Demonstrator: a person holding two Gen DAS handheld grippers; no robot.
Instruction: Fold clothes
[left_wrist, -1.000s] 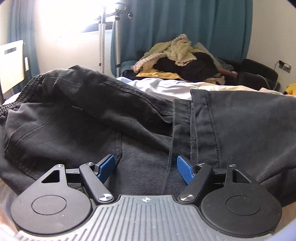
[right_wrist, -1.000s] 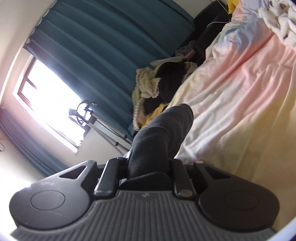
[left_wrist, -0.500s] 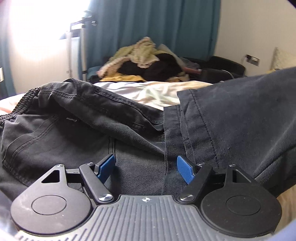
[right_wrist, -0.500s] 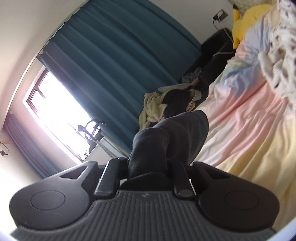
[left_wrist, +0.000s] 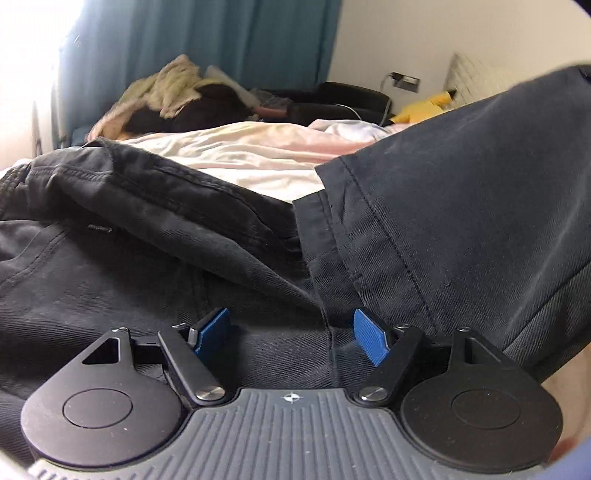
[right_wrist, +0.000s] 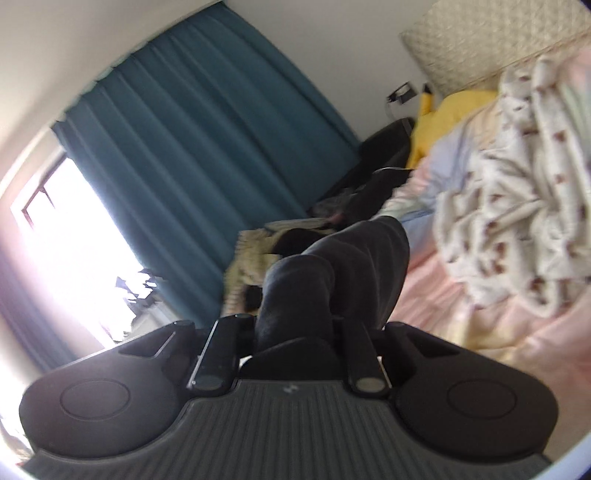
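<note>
At the left of the left wrist view, the waistband end of a pair of dark trousers (left_wrist: 147, 236) lies bunched on the bed (left_wrist: 243, 155), near the edge closest to the camera. It rests flat there, probably as the anchored half of the fold. The left gripper (left_wrist: 291, 332) hangs low over the seat of the trousers with its jaws spread wide; the blue pads (left_wrist: 214, 328) press on nothing, so it looks set to pin or smooth the cloth rather than carry it.

Further right, a hemmed trouser leg (left_wrist: 461, 206) rises off the bed and fills that side of the view, lifted so it can be brought over the flat part.

In the right wrist view, the right gripper (right_wrist: 295, 325) has its jaws drawn nearly together on a bunch of the dark cloth (right_wrist: 340, 273), which bulges out ahead of them. A floral blanket (right_wrist: 517, 206) lies crumpled toward the far right of the bed, apart from the trousers.
</note>
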